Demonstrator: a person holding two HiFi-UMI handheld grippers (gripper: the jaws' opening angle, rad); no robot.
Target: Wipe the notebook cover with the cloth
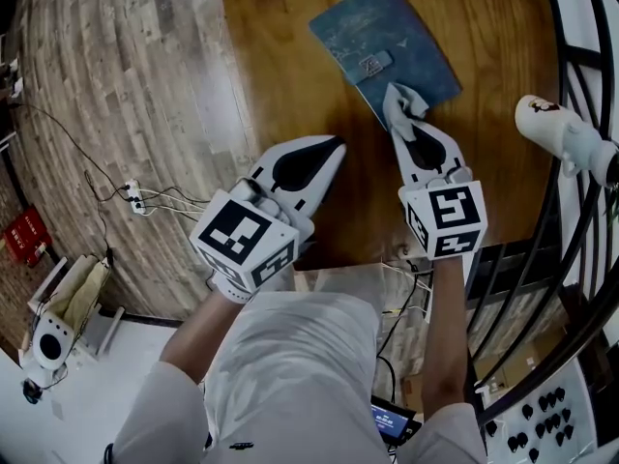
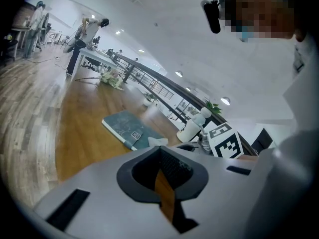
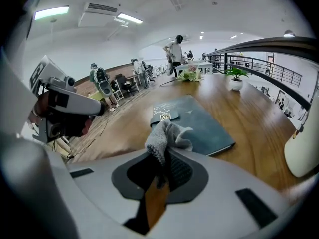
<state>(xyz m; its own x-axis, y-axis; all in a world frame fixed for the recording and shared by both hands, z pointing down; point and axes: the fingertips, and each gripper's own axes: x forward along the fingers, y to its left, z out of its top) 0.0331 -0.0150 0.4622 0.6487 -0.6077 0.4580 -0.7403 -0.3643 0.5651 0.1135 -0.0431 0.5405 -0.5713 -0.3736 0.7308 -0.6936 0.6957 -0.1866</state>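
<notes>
A blue-green notebook (image 1: pixel 385 46) with a clasp lies closed on the wooden table; it also shows in the left gripper view (image 2: pixel 124 128) and the right gripper view (image 3: pixel 194 123). My right gripper (image 1: pixel 398 129) is shut on a small grey cloth (image 1: pixel 404 104), which sticks up from the jaw tips (image 3: pixel 167 138) just short of the notebook's near edge. My left gripper (image 1: pixel 334 148) hovers to the left of it, apart from the notebook, shut with nothing held (image 2: pixel 160 151).
A white bottle-like object (image 1: pixel 561 133) stands at the table's right edge beside a black railing (image 1: pixel 580 56). The table's left edge (image 1: pixel 232 75) drops to a plank floor with cables and a power strip (image 1: pixel 133 196).
</notes>
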